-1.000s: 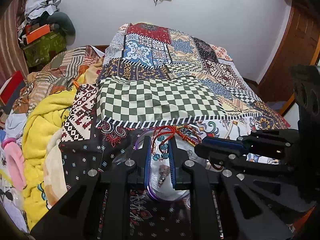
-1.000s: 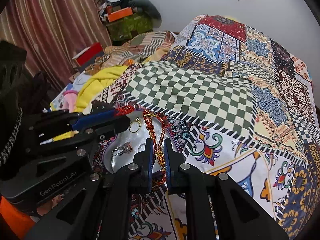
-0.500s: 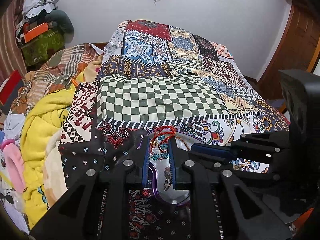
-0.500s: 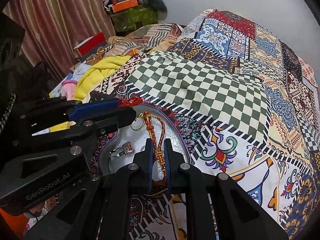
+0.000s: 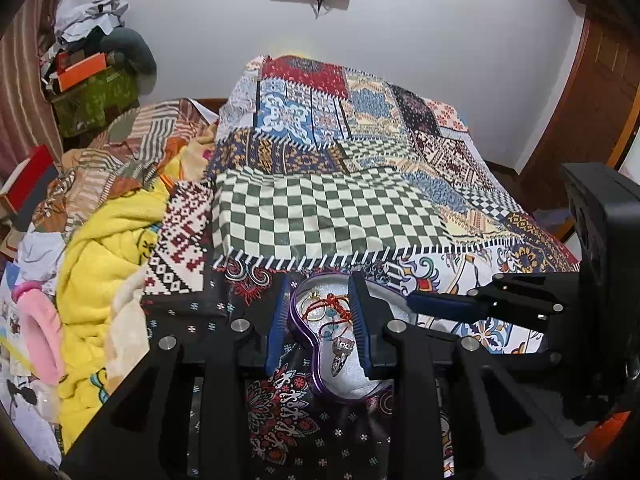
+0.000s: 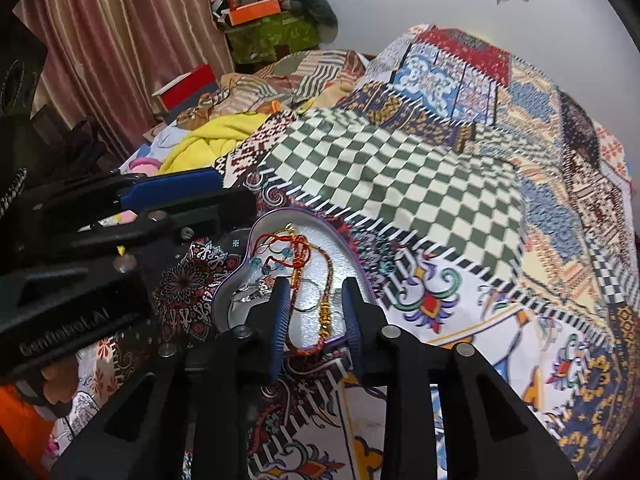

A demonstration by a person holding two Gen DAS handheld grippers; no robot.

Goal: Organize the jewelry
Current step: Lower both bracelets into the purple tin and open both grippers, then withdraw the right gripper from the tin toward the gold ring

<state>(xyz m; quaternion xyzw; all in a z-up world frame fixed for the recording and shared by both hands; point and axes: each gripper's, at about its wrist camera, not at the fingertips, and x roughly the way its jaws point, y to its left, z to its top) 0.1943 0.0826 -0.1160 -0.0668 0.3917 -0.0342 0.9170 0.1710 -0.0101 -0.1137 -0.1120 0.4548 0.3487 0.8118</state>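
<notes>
You are holding both grippers spread wide over the heart-shaped tray (image 5: 304,354) on the patterned bedspread (image 5: 332,216). Your left gripper (image 5: 320,320) and right gripper (image 6: 314,308) are gripping nothing (the red beaded bracelet (image 6: 288,250) and rings are lying inside the tray).

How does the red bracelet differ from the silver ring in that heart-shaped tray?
The red bracelet is a thread loop with turquoise beads; the silver ring is a small metal band with a sparkly top. The bracelet sprawls across the upper lobes of the tray; the ring sits compactly nearer the point. Both lie loose, neither is gripped.
</notes>
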